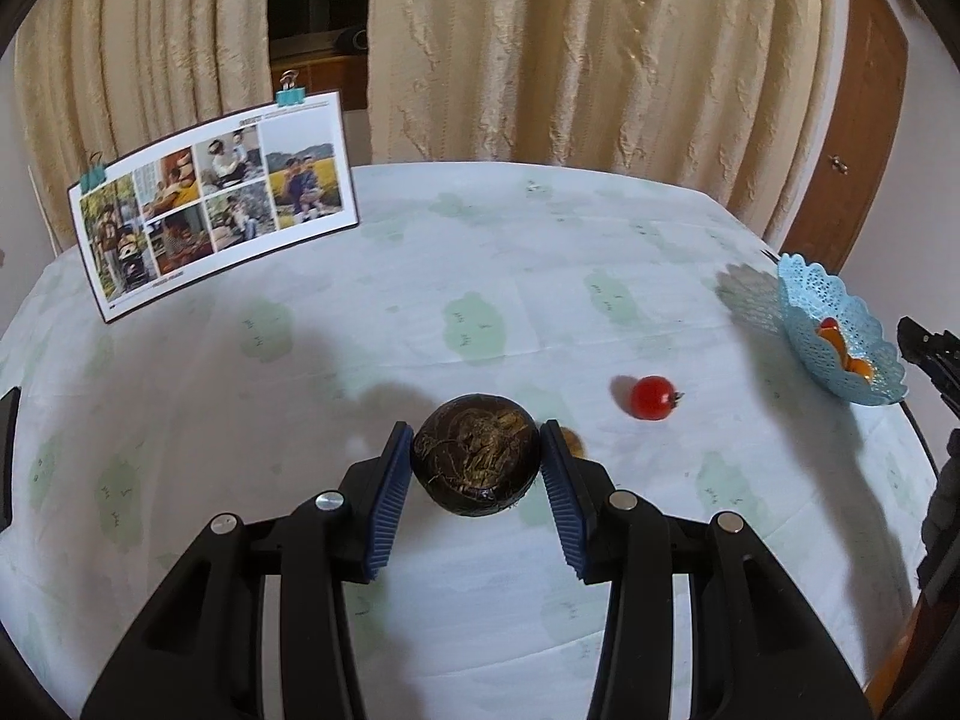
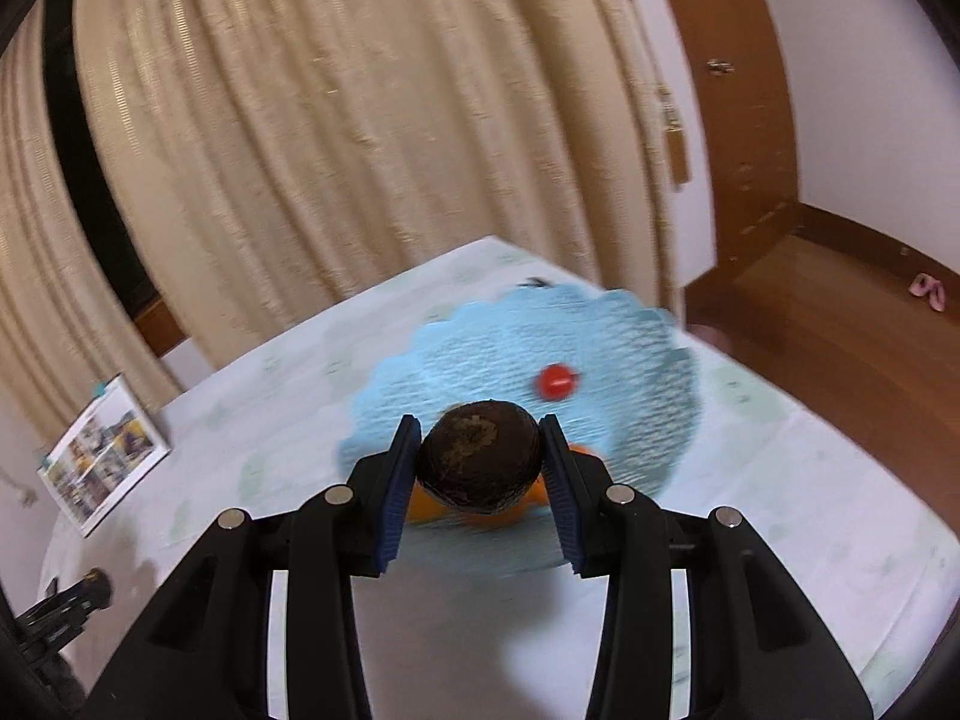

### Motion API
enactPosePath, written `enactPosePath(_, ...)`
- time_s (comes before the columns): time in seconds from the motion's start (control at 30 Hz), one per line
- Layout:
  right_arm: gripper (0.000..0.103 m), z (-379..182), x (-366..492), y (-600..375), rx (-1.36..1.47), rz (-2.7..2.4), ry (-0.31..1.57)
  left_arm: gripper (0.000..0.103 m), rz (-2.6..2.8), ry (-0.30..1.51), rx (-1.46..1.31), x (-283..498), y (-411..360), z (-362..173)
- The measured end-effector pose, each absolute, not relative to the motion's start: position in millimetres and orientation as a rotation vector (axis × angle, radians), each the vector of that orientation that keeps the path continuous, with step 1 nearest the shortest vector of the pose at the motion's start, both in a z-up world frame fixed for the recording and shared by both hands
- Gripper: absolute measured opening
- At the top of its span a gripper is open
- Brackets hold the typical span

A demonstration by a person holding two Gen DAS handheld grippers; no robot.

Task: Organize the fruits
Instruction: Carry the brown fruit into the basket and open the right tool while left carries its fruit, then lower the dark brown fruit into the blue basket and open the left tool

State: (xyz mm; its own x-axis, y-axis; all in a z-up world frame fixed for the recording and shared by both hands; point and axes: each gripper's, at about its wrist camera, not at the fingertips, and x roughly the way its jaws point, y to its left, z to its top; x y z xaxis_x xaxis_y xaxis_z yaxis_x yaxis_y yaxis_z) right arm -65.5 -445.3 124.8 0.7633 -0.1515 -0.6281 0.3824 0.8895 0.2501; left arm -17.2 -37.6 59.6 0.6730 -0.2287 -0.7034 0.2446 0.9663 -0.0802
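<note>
Both grippers are clamping dark round fruits: left gripper [image 1: 477,456] squeezing one [image 1: 475,455] near a cherry tomato [image 1: 652,398], right gripper [image 2: 480,456] holding another [image 2: 478,453] above the blue basket [image 2: 630,324].

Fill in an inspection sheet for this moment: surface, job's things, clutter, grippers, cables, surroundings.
Surface: tablecloth, pale with green patches.
Job's things: blue basket holds orange fruit and a small tomato; another cherry tomato lies loose.
Clutter: clipped photo board.
Grippers: left gripper grips a dark round fruit; right gripper grips a second dark fruit above the basket.
Cables: nothing seen.
Surroundings: beige curtains, wooden door frame.
</note>
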Motion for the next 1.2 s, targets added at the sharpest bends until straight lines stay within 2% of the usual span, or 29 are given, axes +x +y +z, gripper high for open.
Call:
enactPosePath(0.3, 0.042, 106.2, -52.4, -490.2, 0.433, -0.351, 0.661, 0.044, -0.304, 0.780, 0.054, -19.9, -68.2, 66.9)
enactPosePath(0.53, 0.042, 107.1, -63.7, -498.5, 0.463, -0.368, 0.591, 0.044, -0.343, 0.759, 0.087, -20.7, -97.9, 77.1)
enactPosePath(0.83, 0.042, 102.4, -98.6, -510.2, 0.474, -0.522, 0.468, 0.044, -0.476, 0.728, 0.155, -22.4, -171.7, 90.5)
enactPosePath(1.2, 0.044, 101.2, -109.0, -509.0, 0.470, -0.518, 0.441, 0.044, -0.633, 0.706, 0.193, -11.3, -267.1, 97.3)
